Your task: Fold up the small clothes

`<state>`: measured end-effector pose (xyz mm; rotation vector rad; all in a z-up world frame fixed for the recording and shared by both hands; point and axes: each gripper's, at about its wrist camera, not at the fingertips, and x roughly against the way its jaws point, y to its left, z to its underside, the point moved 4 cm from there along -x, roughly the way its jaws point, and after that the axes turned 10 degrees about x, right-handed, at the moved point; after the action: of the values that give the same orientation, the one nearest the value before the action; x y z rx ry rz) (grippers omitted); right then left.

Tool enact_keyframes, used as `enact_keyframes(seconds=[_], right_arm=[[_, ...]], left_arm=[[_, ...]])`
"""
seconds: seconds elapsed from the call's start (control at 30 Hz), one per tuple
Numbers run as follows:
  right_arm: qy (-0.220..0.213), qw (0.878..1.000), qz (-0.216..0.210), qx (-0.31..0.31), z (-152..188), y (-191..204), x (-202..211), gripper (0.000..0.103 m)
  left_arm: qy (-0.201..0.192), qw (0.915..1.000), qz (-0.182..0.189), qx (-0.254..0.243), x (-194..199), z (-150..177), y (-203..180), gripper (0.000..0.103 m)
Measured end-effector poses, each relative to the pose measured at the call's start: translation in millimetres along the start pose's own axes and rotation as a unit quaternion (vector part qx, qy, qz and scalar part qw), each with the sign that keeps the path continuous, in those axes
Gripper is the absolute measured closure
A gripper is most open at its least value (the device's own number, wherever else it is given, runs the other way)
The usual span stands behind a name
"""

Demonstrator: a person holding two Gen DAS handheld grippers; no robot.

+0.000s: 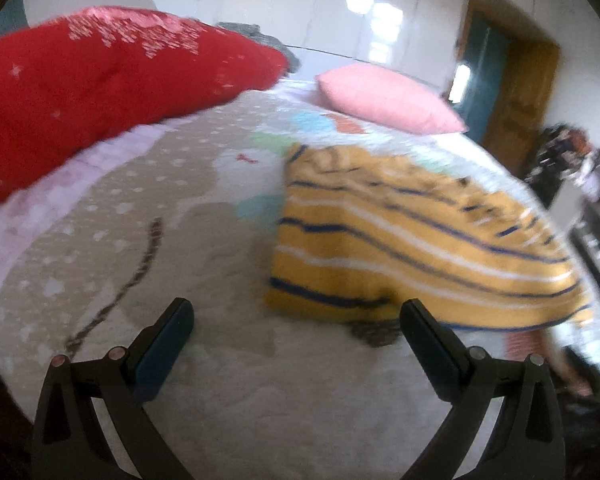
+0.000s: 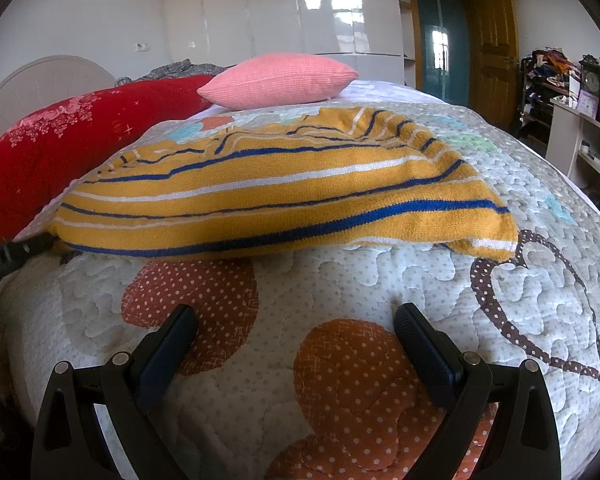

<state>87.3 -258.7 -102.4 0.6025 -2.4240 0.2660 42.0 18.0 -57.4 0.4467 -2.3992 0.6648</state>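
Observation:
A yellow knit sweater (image 2: pixel 284 196) with blue and white stripes lies spread flat on the quilted bedspread (image 2: pixel 400 276). It also shows in the left wrist view (image 1: pixel 412 240), to the right and blurred. My left gripper (image 1: pixel 296 320) is open and empty, low over the quilt, its right finger close to the sweater's near left corner. My right gripper (image 2: pixel 296 326) is open and empty, just in front of the sweater's near hem. The tip of the left gripper (image 2: pixel 16 254) shows at the sweater's left corner in the right wrist view.
A red quilt (image 2: pixel 60 152) lies along the bed's left side and a pink pillow (image 2: pixel 280 80) sits behind the sweater. White wardrobes (image 2: pixel 300 8) and a wooden door (image 2: pixel 496 40) stand behind. A cluttered shelf and desk (image 2: pixel 572 120) are at the right.

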Motion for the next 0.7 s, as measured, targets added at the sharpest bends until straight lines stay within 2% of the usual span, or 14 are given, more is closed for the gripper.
enact_keyframes(seconds=[0.13,0.23,0.37,0.5,0.53,0.57,0.6,0.63,0.67,0.7], right_arm=[[-0.001,1.000,0.000,0.003,1,1,1,0.001],[-0.002,1.000,0.001,0.004,0,1,0,0.001],[-0.003,1.000,0.002,0.005,1,2,1,0.001],[-0.009,1.000,0.004,0.006,3,3,1,0.001],[-0.011,1.000,0.005,0.007,3,2,0,0.001],[-0.013,1.000,0.007,0.007,4,4,1,0.001],[-0.016,1.000,0.008,0.008,5,5,1,0.001],[-0.017,1.000,0.009,0.009,5,5,2,0.001],[-0.019,1.000,0.010,0.010,5,5,2,0.001],[-0.020,1.000,0.009,0.009,5,5,2,0.001]], left_arm=[[0.043,0.9966,0.063,0.031,-11,-15,-2,0.000],[0.087,0.9881,0.109,0.066,-31,-31,-3,0.001],[0.122,0.9791,0.127,0.103,-59,-43,-4,0.001],[0.136,0.9710,0.147,0.131,-77,-52,-8,0.002],[0.142,0.9679,0.154,0.139,-82,-55,-9,0.006],[0.154,0.9641,0.158,0.147,-87,-57,-11,0.026],[0.172,0.9610,0.152,0.155,-94,-60,-11,0.054],[0.183,0.9596,0.144,0.157,-99,-60,-12,0.068],[0.196,0.9578,0.139,0.158,-102,-62,-13,0.078],[0.199,0.9580,0.135,0.156,-101,-65,-15,0.079]])
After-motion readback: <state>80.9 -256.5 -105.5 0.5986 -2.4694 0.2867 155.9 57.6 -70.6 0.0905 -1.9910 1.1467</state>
